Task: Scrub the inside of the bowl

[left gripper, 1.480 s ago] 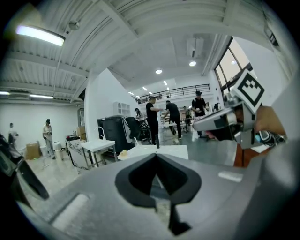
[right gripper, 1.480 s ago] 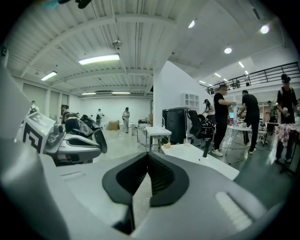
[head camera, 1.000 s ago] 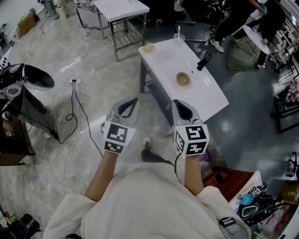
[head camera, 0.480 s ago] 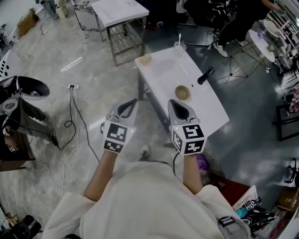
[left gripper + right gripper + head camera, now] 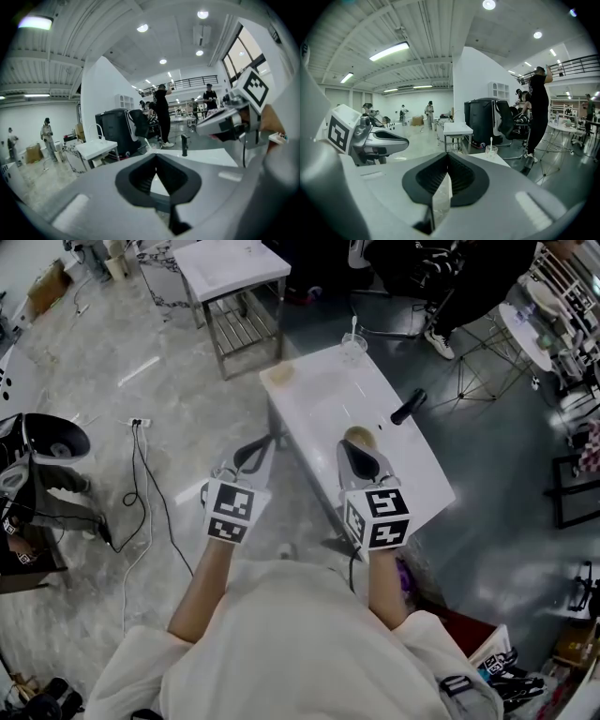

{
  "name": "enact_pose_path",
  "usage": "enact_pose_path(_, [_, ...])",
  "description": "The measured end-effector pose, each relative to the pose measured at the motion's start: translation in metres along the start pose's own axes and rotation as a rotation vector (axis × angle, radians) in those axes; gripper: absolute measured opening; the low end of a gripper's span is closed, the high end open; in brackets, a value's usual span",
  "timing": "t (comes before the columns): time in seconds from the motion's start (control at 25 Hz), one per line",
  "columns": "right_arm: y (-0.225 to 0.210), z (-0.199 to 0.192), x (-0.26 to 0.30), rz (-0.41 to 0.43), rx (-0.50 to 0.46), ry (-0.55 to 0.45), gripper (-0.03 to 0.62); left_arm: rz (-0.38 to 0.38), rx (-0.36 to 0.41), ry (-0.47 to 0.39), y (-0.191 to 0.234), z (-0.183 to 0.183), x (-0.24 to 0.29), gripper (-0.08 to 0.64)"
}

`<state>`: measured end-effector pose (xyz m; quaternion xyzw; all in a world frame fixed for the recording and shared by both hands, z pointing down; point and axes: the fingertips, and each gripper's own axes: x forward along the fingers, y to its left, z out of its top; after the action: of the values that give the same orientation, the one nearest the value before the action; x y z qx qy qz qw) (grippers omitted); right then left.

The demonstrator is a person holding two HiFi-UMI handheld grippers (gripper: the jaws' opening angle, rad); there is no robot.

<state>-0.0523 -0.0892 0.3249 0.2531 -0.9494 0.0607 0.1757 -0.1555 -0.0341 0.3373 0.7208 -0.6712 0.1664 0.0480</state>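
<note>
A small tan bowl point(image 5: 357, 435) sits on the white table point(image 5: 319, 399), partly hidden behind my right gripper point(image 5: 354, 448). That gripper hangs over the table's near half, shut, with nothing in it. My left gripper point(image 5: 269, 441) is shut and empty too, and hovers over the floor just left of the table edge. A black-handled tool point(image 5: 408, 407) lies right of the bowl. A glass with a stick point(image 5: 353, 343) stands at the far end, and a tan pad point(image 5: 278, 374) lies at the far left corner. In the gripper views the jaw tips meet on both the left gripper point(image 5: 156, 157) and the right gripper point(image 5: 446, 154).
A second white table with a lower rack point(image 5: 230, 268) stands further back. Cables point(image 5: 141, 484) trail over the floor at left beside a black machine point(image 5: 47, 442). A seated person point(image 5: 469, 277) and a tripod stand point(image 5: 473, 371) are at the far right, with clutter at lower right.
Both grippers have travelled forward towards the white table, side by side and still shut. The bowl now lies right at the tip of the right gripper.
</note>
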Motion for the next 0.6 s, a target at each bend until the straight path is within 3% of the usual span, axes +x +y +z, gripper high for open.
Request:
enact_pose_path(0.36, [-0.029, -0.002, 0.015, -0.001, 0.008, 0.03, 0.006, 0.006, 0.046, 0.056, 0.019, -0.002, 0.037, 0.003])
enact_pose_path(0.44, [-0.034, -0.002, 0.019, -0.004, 0.007, 0.03, 0.008, -0.003, 0.063, 0.079, 0.024, -0.006, 0.048, 0.063])
enact_pose_path(0.6, [-0.043, -0.012, 0.032, -0.035, 0.013, 0.059, 0.008, -0.036, 0.072, 0.099, 0.04, -0.013, 0.073, 0.071])
